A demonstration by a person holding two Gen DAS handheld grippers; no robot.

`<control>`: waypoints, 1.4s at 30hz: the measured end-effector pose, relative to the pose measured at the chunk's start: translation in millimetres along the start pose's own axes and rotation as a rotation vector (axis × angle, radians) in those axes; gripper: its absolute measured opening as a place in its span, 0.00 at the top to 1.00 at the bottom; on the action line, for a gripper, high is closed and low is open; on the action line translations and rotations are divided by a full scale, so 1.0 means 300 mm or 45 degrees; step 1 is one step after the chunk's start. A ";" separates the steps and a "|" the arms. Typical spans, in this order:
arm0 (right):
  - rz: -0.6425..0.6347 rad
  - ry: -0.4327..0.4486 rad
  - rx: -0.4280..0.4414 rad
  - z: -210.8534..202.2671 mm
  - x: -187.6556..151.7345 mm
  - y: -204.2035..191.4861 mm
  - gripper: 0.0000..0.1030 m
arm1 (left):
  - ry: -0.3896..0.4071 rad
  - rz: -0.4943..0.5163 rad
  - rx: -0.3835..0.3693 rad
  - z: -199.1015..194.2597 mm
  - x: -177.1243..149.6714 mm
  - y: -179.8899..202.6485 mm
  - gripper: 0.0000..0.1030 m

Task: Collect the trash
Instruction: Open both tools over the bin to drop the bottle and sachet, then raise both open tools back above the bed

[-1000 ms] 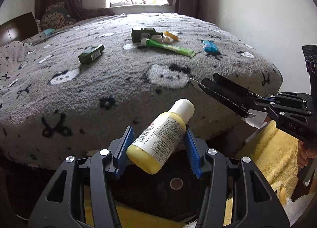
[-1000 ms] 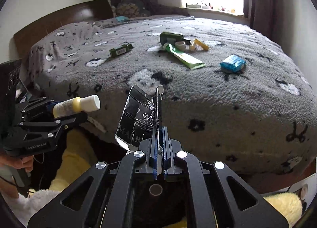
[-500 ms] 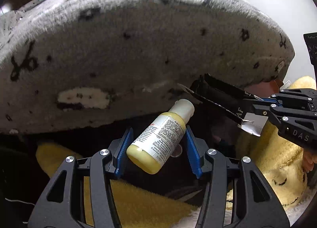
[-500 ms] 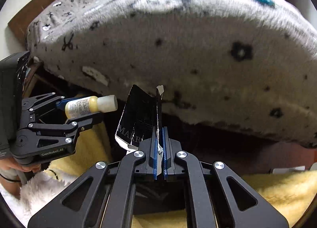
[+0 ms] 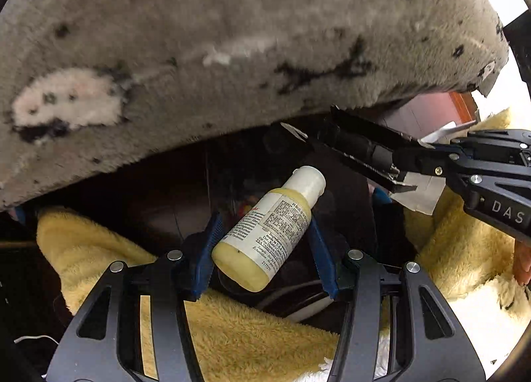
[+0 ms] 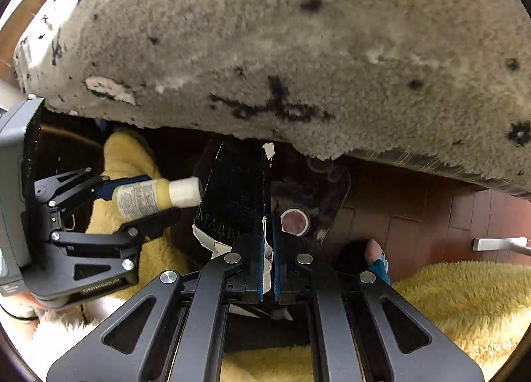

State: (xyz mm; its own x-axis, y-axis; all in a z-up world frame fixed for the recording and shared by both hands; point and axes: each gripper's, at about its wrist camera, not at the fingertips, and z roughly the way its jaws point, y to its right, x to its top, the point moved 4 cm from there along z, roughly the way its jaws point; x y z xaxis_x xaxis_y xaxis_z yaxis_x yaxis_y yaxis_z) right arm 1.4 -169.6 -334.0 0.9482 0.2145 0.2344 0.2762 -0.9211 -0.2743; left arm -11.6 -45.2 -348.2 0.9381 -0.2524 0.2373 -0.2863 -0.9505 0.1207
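Both grippers have dropped below the grey bedspread (image 5: 232, 33) edge. Left gripper (image 5: 264, 249) is clamped on the tilted yellow lotion bottle (image 5: 272, 232), cap toward 1 o'clock. Right gripper (image 6: 267, 269) pinches the black torn carton (image 6: 235, 196), at 2 o'clock from the bottle.

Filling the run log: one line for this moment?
left claw: shut on bottle | right claw: shut on black wrapper | both low beside bed, over dark bin
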 end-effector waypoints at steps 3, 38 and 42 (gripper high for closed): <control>-0.001 -0.013 0.005 0.017 0.006 0.002 0.95 | -0.014 0.003 -0.005 0.015 -0.013 0.004 0.52; 0.070 0.546 -0.229 -0.500 0.148 0.200 0.17 | 0.409 0.012 0.088 -0.439 0.140 -0.066 0.16; 0.098 0.621 -0.296 -0.566 0.215 0.250 0.17 | 0.480 0.030 0.131 -0.511 0.217 -0.081 0.15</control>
State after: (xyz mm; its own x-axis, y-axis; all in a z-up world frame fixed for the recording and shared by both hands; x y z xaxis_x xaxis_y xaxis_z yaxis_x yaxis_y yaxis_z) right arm 56.6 -280.1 -181.1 0.7664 0.0187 0.6421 0.1142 -0.9876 -0.1075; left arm 26.5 -10.8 -188.0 0.7886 -0.2084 0.5786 -0.2679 -0.9633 0.0182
